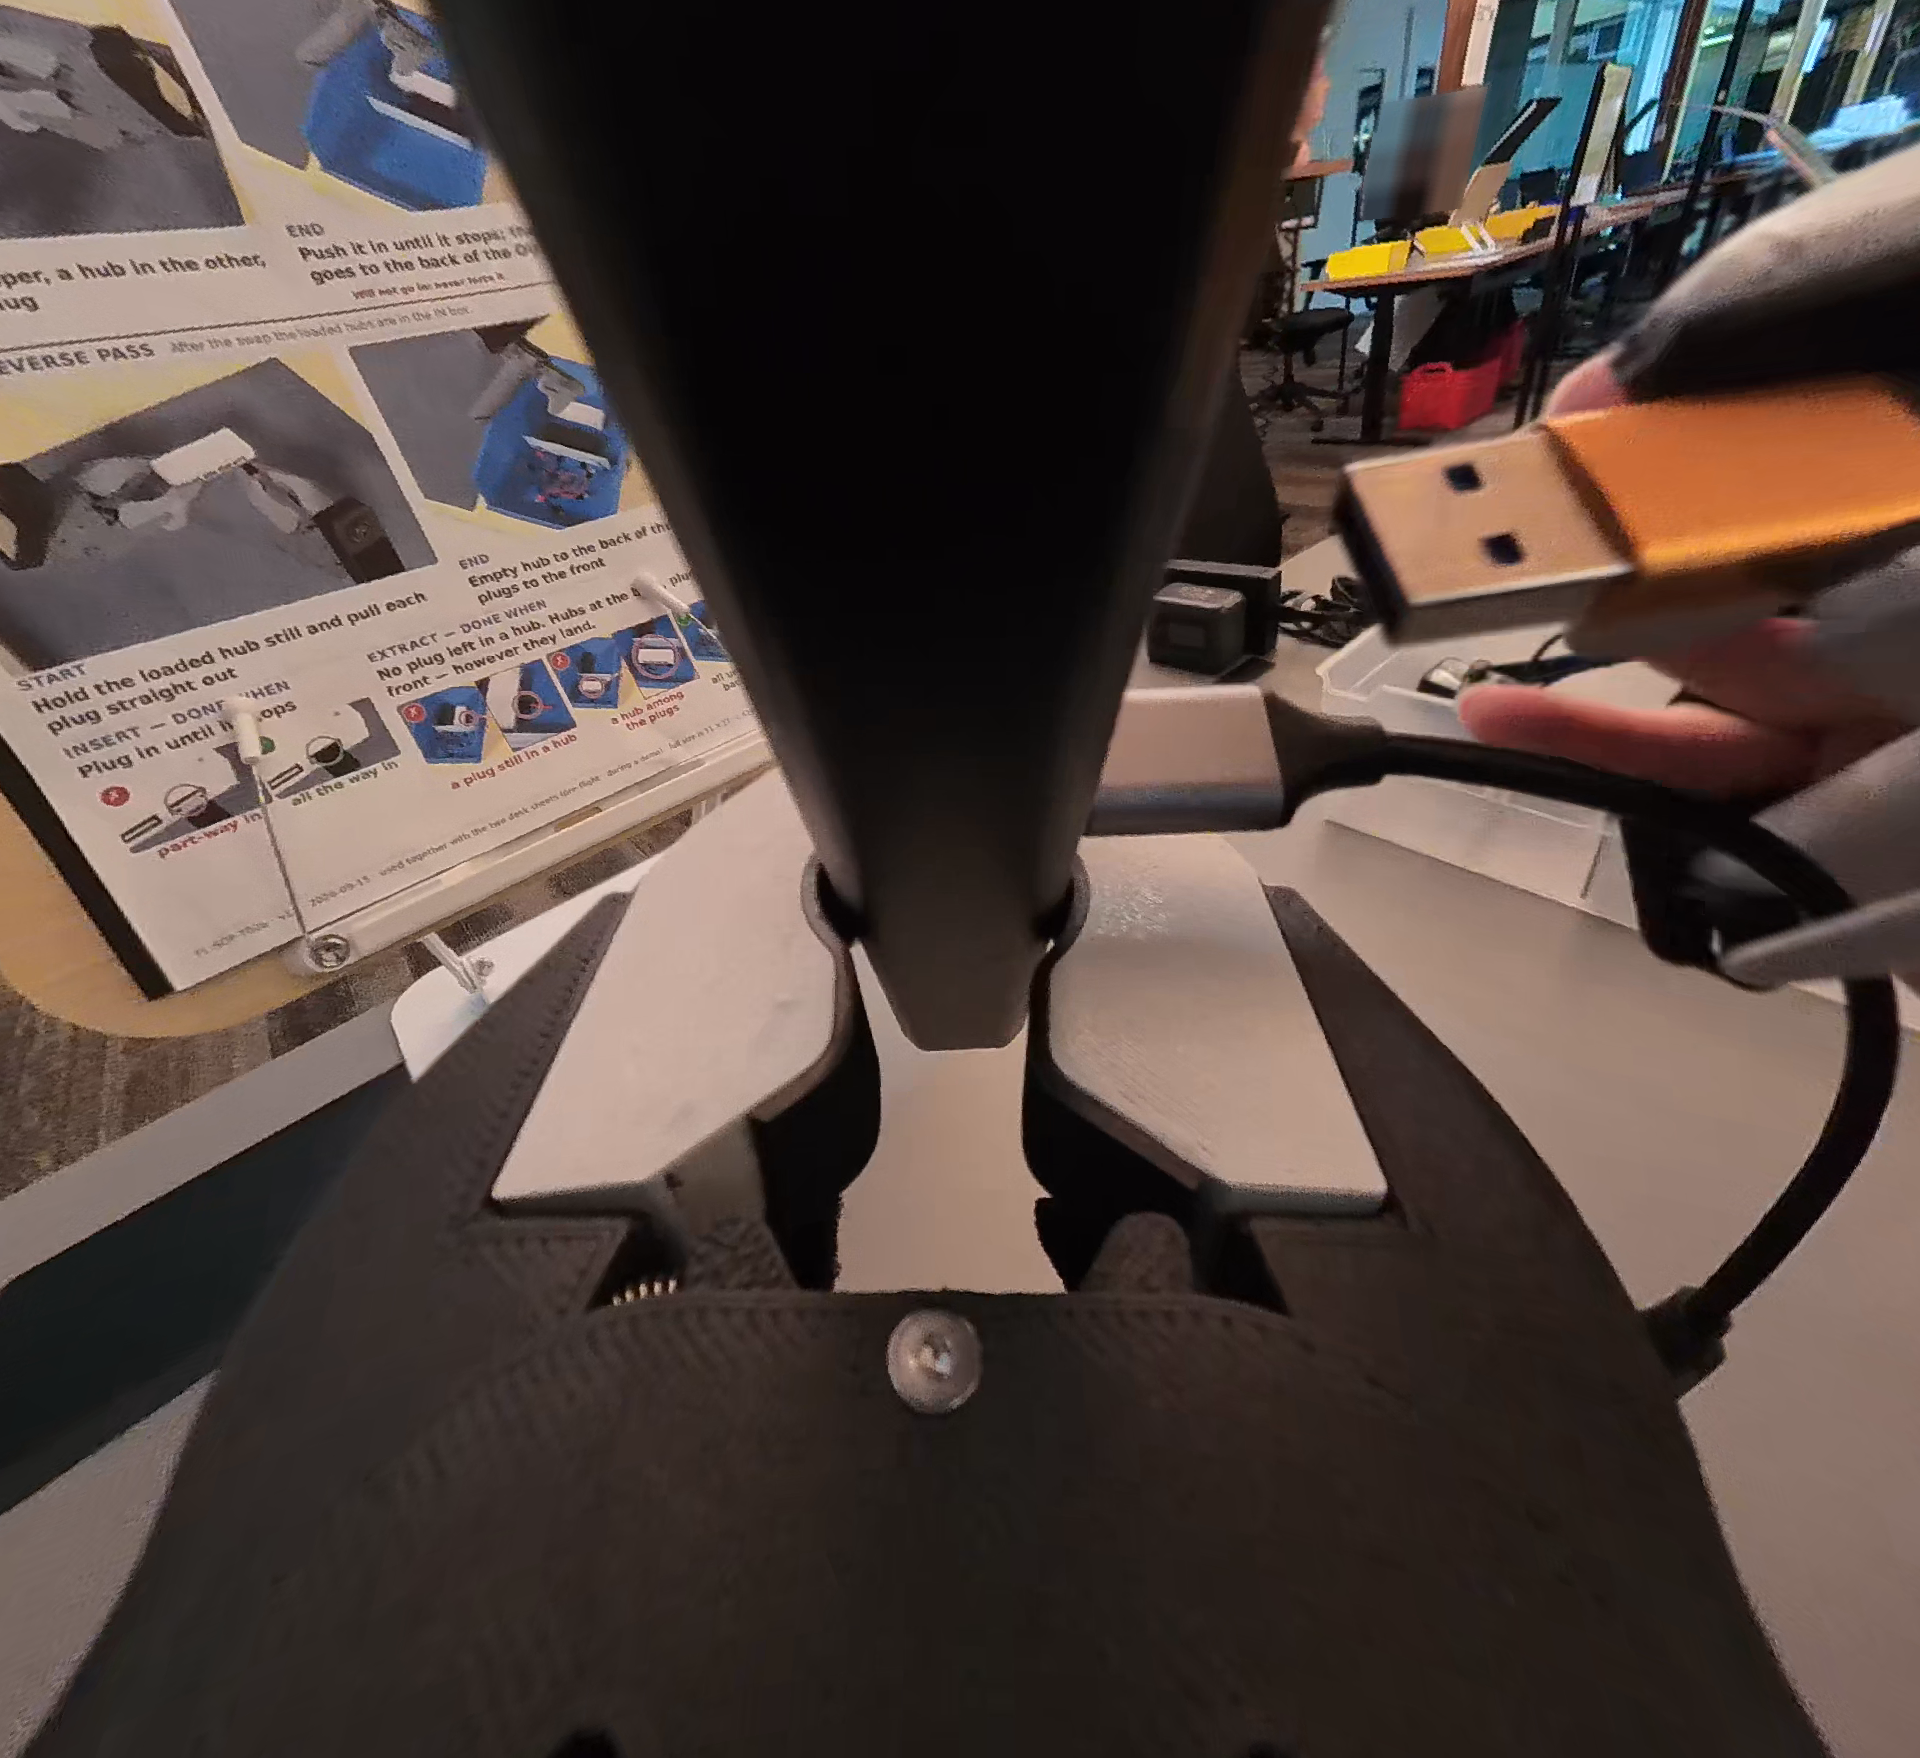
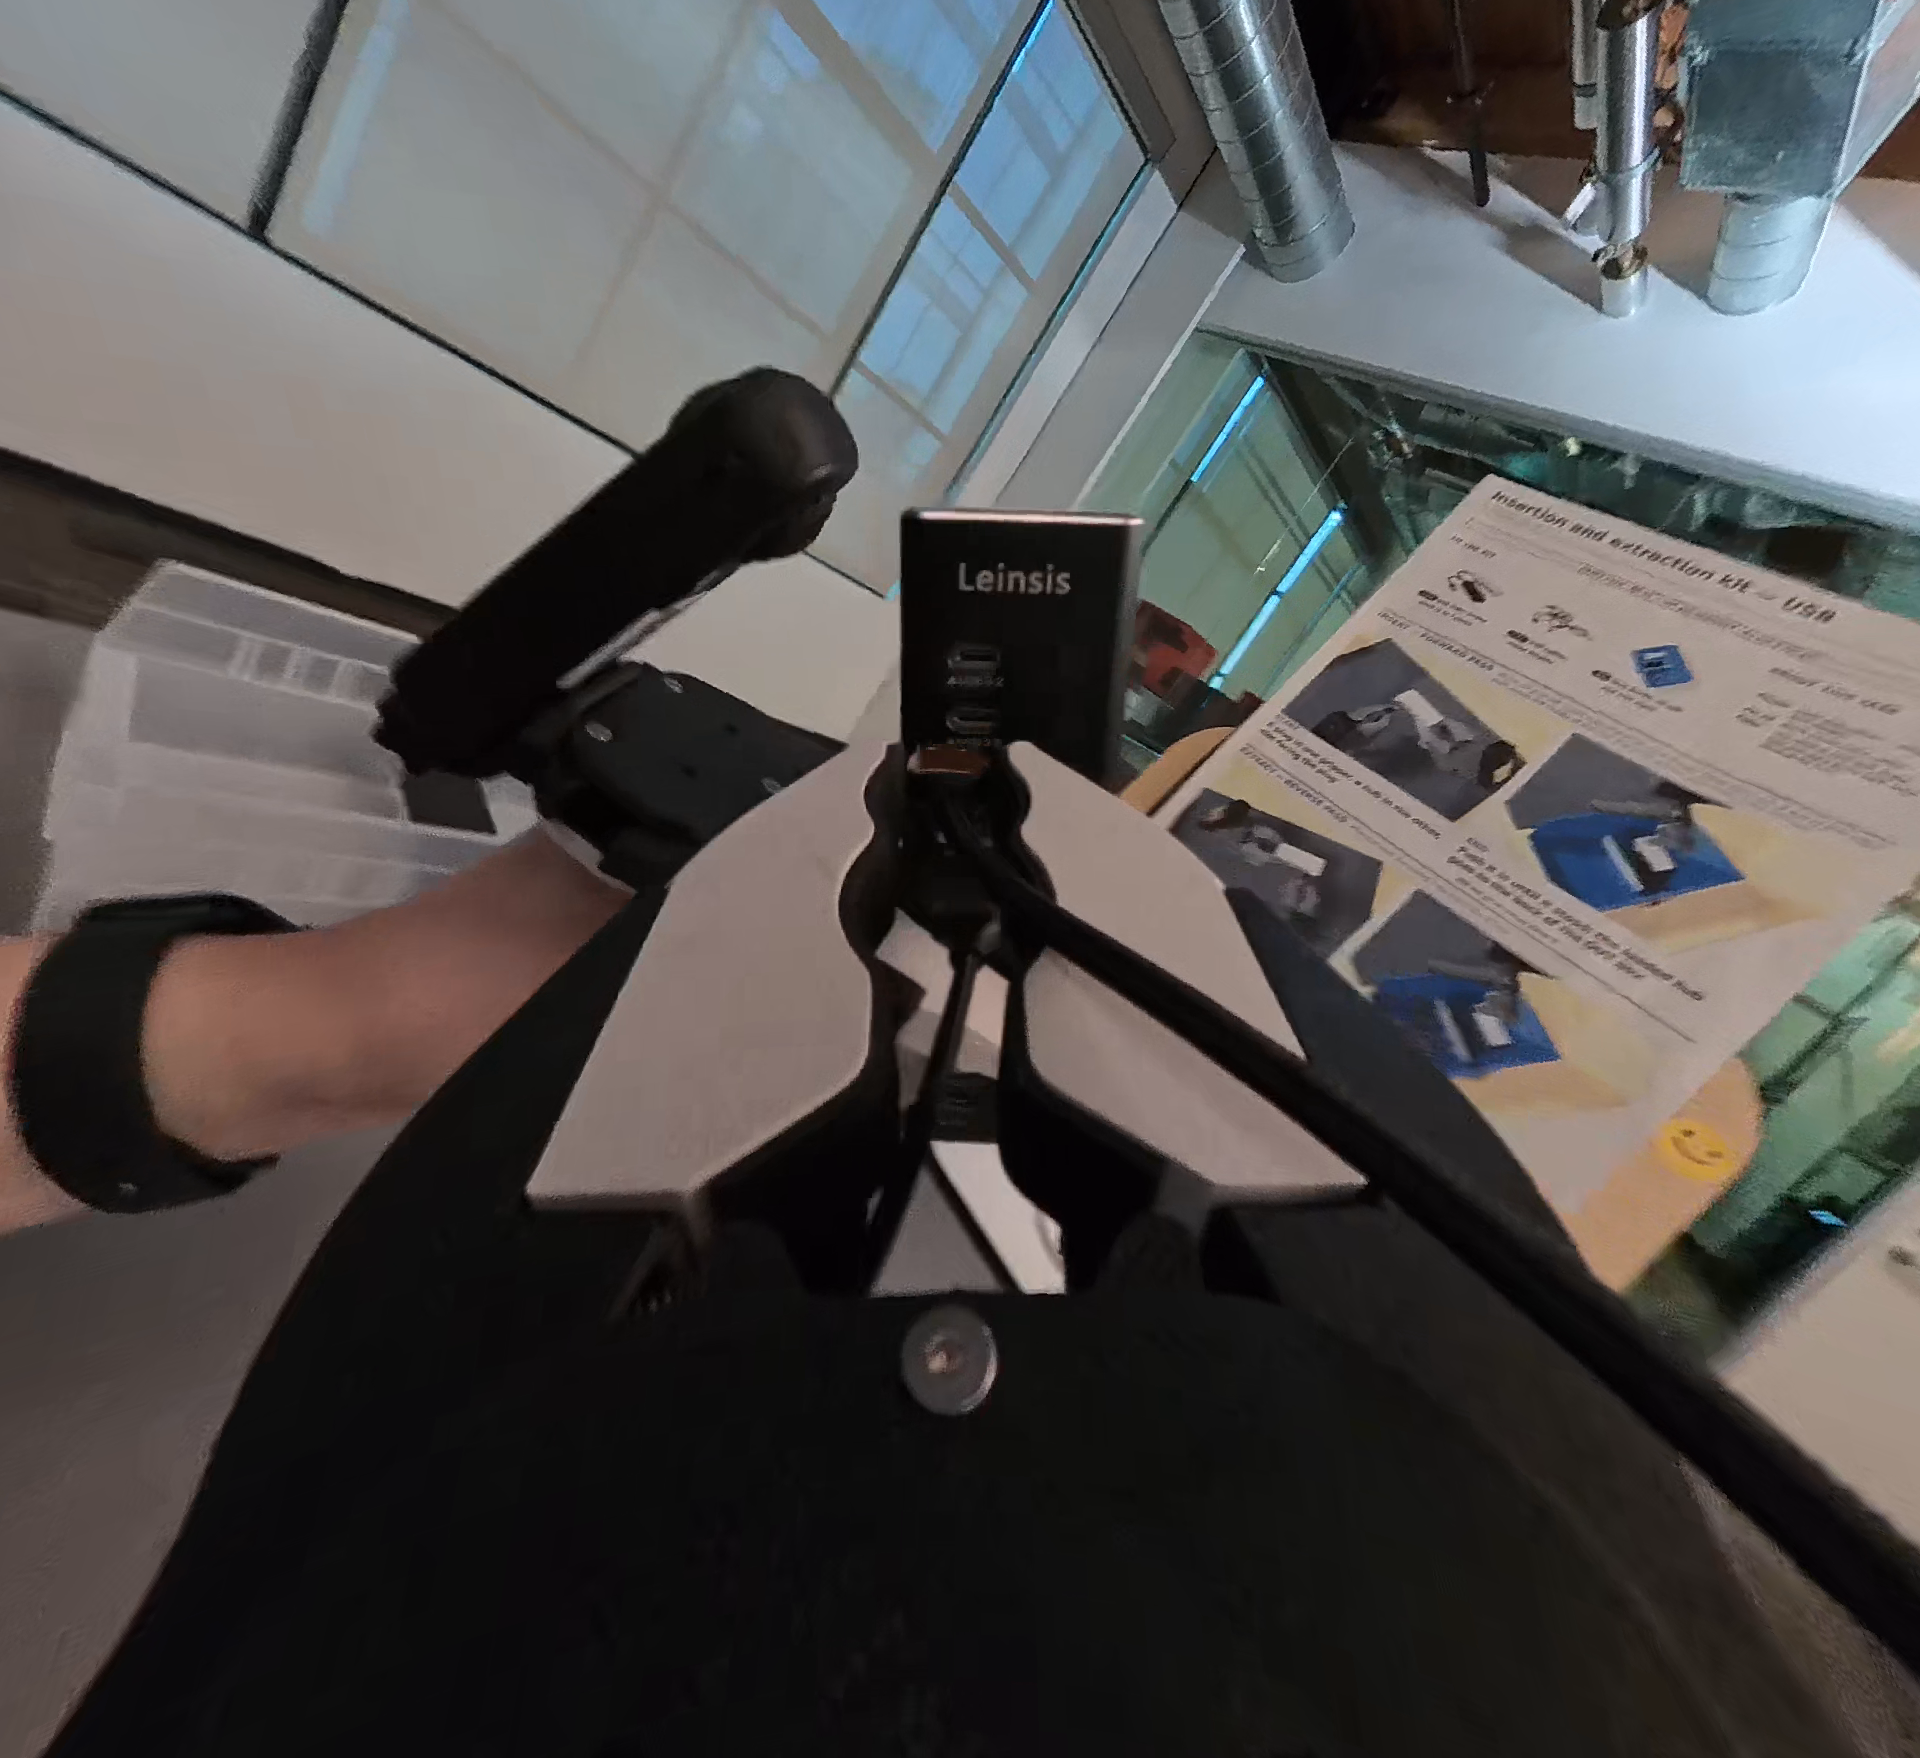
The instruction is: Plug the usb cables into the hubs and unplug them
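Note:
My left gripper (image 1: 945, 898) is shut on the lower end of a dark hub (image 1: 894, 337), which stands up edge-on and fills the middle of the left wrist view. The hub (image 2: 1013, 638) shows its face with two small ports in the right wrist view. My right gripper (image 2: 951, 773) is shut on an orange USB plug (image 2: 945, 761), mostly hidden between its fingers. In the left wrist view the orange plug (image 1: 1558, 524) comes in from the right, its silver tip pointing at the hub and a short gap away. Black cables (image 2: 1247, 1054) trail from the jaws.
A printed instruction sheet (image 1: 312, 461) stands on a holder behind the hub and also shows in the right wrist view (image 2: 1558, 825). A clear plastic box (image 2: 239, 732) sits at the left. A person's arm with a black wristband (image 2: 114, 1054) holds the left gripper. A small black device (image 1: 1210, 628) lies on the table. My hands' fingertips stand some 11 cm from each other.

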`<state>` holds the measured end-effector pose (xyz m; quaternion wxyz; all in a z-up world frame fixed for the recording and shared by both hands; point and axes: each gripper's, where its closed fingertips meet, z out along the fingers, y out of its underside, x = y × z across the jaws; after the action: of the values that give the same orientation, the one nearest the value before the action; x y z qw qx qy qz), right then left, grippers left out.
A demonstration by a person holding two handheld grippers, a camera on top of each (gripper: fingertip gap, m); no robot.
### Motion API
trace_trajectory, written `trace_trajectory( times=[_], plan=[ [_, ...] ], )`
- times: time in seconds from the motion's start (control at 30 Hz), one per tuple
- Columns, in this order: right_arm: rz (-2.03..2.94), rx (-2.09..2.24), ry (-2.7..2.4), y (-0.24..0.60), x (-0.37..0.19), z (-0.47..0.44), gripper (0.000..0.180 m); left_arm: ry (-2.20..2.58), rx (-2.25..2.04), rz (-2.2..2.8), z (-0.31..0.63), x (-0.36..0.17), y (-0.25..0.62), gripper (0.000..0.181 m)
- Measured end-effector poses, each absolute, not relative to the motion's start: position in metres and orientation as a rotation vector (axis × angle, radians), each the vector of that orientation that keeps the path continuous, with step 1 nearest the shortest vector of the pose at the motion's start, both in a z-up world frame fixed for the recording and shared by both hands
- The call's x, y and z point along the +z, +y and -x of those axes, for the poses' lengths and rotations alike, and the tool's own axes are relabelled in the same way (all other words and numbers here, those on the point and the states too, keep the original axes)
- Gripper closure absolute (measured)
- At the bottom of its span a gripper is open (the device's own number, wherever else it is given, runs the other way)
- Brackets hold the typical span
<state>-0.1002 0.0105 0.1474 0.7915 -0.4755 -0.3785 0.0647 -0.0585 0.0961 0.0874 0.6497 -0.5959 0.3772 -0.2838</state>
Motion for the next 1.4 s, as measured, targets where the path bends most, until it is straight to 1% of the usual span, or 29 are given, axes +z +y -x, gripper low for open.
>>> trace_trajectory(
  times=[0.07, 0.17, 0.27, 0.77, 1.13, 1.23, 1.4],
  plan=[
    [1.002, 0.187, -0.778, 0.006, 0.152, 0.102, 0.164, 0.853, -0.629, 1.341, 0.060, 0.090, 0.095, 0.153],
    [0.979, 0.070, -0.754, 0.016, 0.147, 0.096, 0.164, 0.846, -0.655, 1.327, 0.058, 0.094, 0.090, 0.153],
    [0.980, 0.069, -0.755, 0.022, 0.140, 0.096, 0.164, 0.849, -0.676, 1.328, 0.055, 0.096, 0.086, 0.153],
    [0.953, 0.050, -0.771, 0.020, 0.141, 0.097, 0.164, 0.859, -0.758, 1.290, 0.051, 0.101, 0.078, 0.153],
    [0.923, 0.059, -0.792, 0.016, 0.144, 0.096, 0.163, 0.904, -0.722, 1.274, 0.047, 0.101, 0.072, 0.153],
    [0.926, 0.027, -0.808, 0.016, 0.143, 0.097, 0.164, 0.902, -0.779, 1.284, 0.046, 0.101, 0.071, 0.153],
    [0.967, 0.081, -0.803, 0.017, 0.142, 0.098, 0.164, 0.923, -0.716, 1.250, 0.048, 0.102, 0.070, 0.152]
  ],
)
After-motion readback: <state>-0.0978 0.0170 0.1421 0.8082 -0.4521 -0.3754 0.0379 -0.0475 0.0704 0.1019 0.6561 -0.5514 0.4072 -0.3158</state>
